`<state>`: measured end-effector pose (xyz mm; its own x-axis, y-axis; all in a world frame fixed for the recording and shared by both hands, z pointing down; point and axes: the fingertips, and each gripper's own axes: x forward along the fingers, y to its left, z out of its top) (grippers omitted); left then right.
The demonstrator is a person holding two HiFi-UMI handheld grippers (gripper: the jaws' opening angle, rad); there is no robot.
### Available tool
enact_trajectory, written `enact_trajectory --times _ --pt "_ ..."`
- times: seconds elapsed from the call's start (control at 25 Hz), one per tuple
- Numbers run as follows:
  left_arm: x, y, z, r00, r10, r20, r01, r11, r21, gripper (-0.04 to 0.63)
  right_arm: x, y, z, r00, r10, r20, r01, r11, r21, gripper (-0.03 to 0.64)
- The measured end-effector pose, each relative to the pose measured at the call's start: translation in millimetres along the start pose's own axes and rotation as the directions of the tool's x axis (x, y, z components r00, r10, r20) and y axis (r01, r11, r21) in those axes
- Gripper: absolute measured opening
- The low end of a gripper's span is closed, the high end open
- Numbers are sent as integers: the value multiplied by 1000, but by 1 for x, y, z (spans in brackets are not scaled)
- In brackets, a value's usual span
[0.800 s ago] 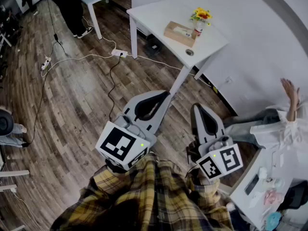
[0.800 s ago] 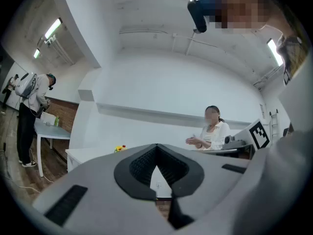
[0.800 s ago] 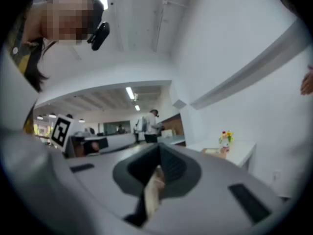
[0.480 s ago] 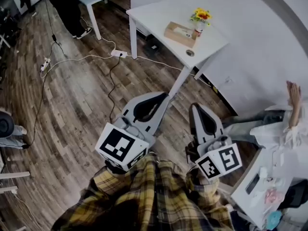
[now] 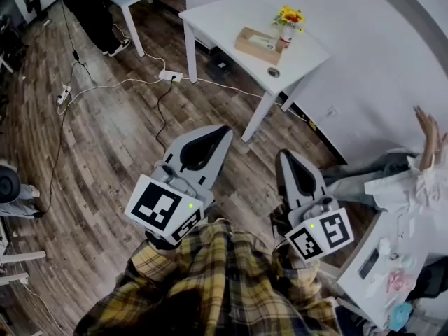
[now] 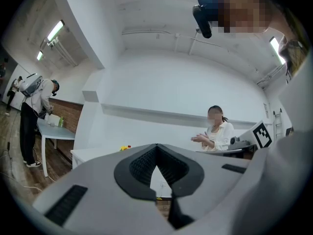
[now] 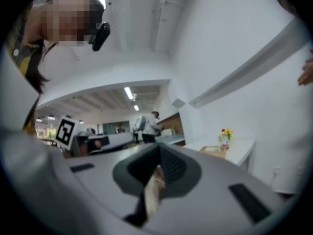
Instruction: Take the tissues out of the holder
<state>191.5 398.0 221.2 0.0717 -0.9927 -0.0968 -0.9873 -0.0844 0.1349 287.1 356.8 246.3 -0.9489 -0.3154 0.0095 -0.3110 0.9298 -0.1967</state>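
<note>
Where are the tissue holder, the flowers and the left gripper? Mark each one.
tissue holder (image 5: 249,40): head view, on its wooden top.
flowers (image 5: 290,16): head view, on the yellow blooms.
left gripper (image 5: 225,130): head view, at the tip where its closed jaws meet.

The tissue holder (image 5: 256,42) on the far table (image 5: 220,18) is too small to tell what it holds.

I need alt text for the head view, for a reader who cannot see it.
A person in a plaid shirt holds the left tongs and the right tongs, both shut, above a wooden floor. Ahead stands a white table with a tissue holder and a vase of flowers.
</note>
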Motion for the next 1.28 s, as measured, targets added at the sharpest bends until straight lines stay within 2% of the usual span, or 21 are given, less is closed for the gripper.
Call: enact_trajectory --times 0.4,0.72,1.04,1.28 --pt "-5 3 -4 997 71 -8 -71 997 26 15 -14 -16 -13 1000 23 -11 -23 999 35 11" --pt "0 20 -10 995 96 -33 -95 995 33 15 7 -20 -23 998 49 -48 -47 998 49 11" --pt "27 91 -11 994 95 -45 -94 995 20 15 72 -38 -32 997 18 -69 -13 997 73 11" --pt "63 160 -2 997 56 -56 -55 998 17 15 147 -59 -29 997 -24 -74 29 997 70 12"
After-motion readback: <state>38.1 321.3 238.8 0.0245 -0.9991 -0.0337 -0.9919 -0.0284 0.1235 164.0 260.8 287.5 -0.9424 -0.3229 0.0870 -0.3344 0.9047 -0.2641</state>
